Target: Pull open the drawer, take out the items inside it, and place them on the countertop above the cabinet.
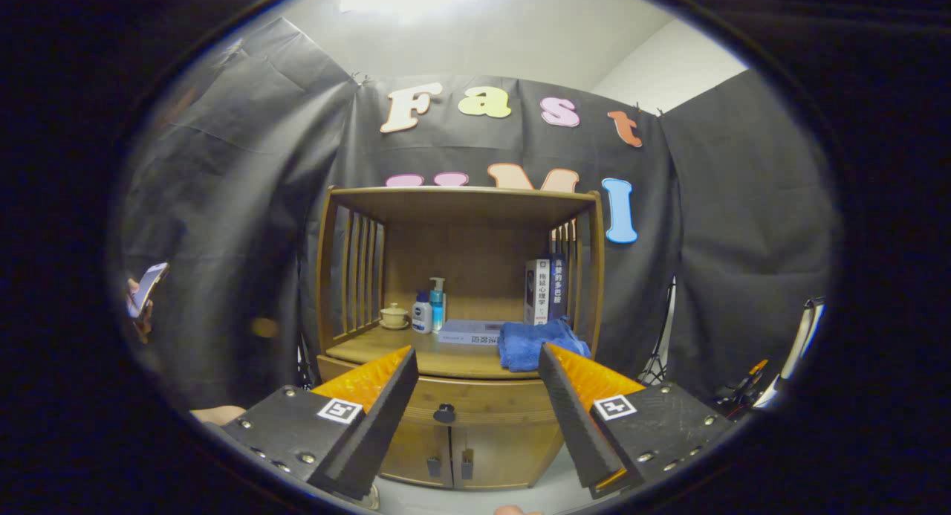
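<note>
Wooden cabinet [461, 426] stands ahead of me, its countertop [438, 360] already carrying a blue towel [536, 344], books, bottles and a cup. Drawer [475, 405] sits shut just under that countertop, small dark knob [444, 413] at its centre. My gripper [475, 374] is spread wide, holding nothing, knob between the fingers but well beyond; I should advance level, centre on it, then close.

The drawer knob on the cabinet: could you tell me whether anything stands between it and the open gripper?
Nothing visible does. The gripper is open, and the drawer knob sits beyond its fingers, seen through the gap between them, with no object in front of it.
</note>
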